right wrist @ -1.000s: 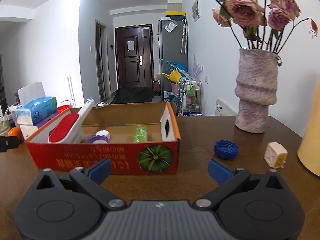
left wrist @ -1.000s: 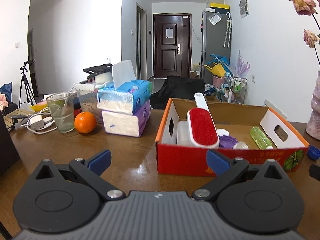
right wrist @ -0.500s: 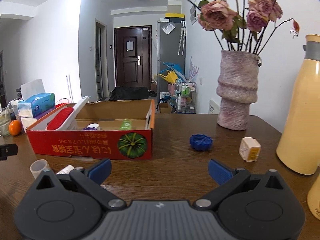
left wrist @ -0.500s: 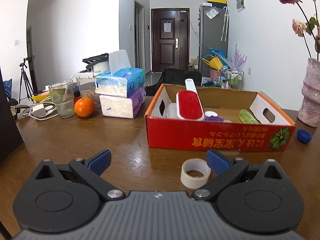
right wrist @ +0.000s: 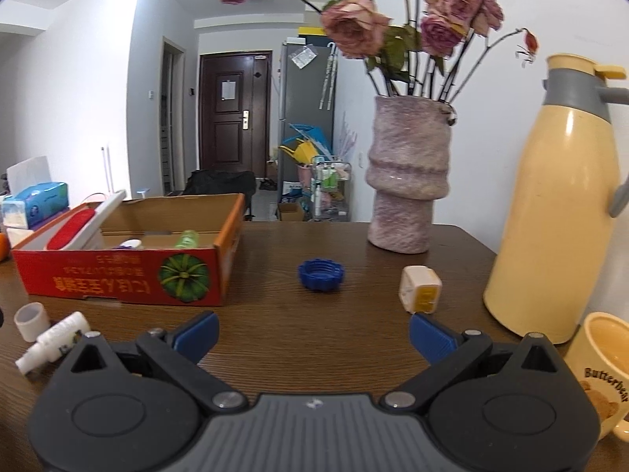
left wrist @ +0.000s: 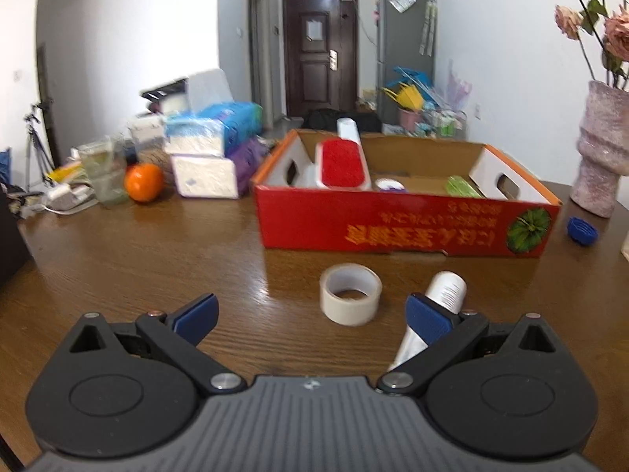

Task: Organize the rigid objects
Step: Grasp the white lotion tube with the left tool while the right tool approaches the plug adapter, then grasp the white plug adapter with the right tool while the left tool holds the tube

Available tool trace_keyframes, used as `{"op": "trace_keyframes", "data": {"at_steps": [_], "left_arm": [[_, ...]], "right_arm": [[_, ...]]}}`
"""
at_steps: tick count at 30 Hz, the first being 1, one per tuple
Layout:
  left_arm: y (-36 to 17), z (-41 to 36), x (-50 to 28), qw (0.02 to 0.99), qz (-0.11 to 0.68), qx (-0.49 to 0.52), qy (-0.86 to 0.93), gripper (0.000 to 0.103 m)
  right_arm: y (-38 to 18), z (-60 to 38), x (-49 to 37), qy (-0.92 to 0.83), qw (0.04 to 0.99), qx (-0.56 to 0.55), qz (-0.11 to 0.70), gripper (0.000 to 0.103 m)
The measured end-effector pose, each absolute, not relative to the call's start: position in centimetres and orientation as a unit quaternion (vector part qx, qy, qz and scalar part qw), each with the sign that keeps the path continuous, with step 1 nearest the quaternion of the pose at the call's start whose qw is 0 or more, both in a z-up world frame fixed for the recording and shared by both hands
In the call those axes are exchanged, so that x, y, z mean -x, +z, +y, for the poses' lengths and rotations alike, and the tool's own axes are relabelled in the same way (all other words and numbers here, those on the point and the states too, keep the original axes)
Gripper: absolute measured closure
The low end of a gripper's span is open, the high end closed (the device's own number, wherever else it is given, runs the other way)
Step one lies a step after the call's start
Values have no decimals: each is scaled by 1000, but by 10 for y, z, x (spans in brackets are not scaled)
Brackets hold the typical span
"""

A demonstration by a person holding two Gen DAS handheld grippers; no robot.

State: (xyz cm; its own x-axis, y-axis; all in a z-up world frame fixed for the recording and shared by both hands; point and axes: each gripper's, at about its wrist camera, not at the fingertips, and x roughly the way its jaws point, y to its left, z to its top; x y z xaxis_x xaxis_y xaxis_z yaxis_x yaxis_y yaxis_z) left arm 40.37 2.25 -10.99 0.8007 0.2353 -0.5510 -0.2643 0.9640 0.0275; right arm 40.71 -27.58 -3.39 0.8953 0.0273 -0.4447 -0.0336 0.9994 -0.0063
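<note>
**Both grippers empty, loose items in front of the box**

My left gripper [left wrist: 310,310] hangs low over the tabletop [left wrist: 157,259], fingers wide apart, nothing between them. Just ahead of it: a tape roll [left wrist: 350,294] lying flat, and beside that a white tube [left wrist: 432,314], its near end hidden behind my right-hand pad. Left view is motion-blurred, so I read the tube as lying on the wood, probably not touching the pad.

My right gripper [right wrist: 312,332] is likewise spread and empty. Beyond it, toward the tabletop's right side: a blue cap [right wrist: 320,273] and a small white-and-yellow cube [right wrist: 420,289], apart from each other.

Further back, the red cardboard box [left wrist: 405,232] already holds a red lint brush [left wrist: 341,164] and a green bottle [left wrist: 463,188].

Step in hand, my judgement: picking the next loose item. Next move calls for lowering the left over the tape roll, straddling its wall, closing, then lifting over the box's near wall.
</note>
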Motion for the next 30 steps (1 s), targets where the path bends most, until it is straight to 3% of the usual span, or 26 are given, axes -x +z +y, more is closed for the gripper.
{"op": "trace_keyframes", "data": {"at_steps": [11, 14, 21, 24, 28, 30], "left_arm": [[-126, -14, -420, 944, 321, 4, 71, 1], [-130, -27, -429, 943, 329, -9, 57, 8], [-136, -47, -452, 937, 347, -16, 39, 39], [-139, -48, -463, 934, 355, -9, 40, 47], [-141, -49, -474, 931, 362, -1, 40, 69], [-141, -50, -477, 932, 361, -1, 40, 70]], "right_arm": [[-48, -314, -428, -26, 967, -1, 253, 0], [-52, -325, -434, -40, 965, -7, 259, 0], [-60, -348, -452, -59, 963, -19, 262, 0], [-63, -355, -460, -63, 962, -25, 263, 0], [-65, -361, -468, -64, 962, -32, 263, 0], [-66, -362, -472, -64, 962, -32, 264, 0]]}}
